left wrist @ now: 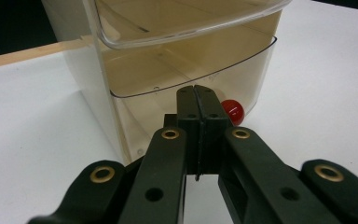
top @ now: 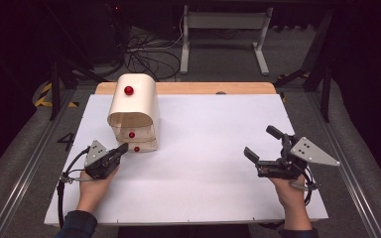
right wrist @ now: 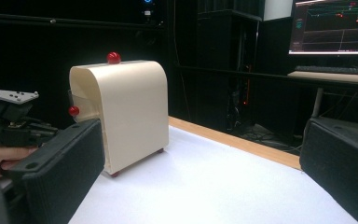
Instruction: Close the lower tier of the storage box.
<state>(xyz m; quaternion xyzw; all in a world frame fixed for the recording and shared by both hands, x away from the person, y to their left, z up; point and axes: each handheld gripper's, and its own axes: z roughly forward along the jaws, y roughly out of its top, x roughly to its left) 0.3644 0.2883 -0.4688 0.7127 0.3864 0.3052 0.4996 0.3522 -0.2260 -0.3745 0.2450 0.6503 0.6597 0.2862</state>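
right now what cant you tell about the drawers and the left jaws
- Bottom drawer knob: left gripper view, the shut left gripper covers part of it; touching or just short cannot be told.
- Drawer contents: high view, the cream drawer unit and its raised top cover hide the insides.
- Drawer fronts: right gripper view, the unit's side wall hides them, except one knob.

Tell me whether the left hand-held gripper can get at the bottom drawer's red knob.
Probably yes: the left hand-held gripper, jaws shut, sits just beside the red knob with nothing between; it must open first.
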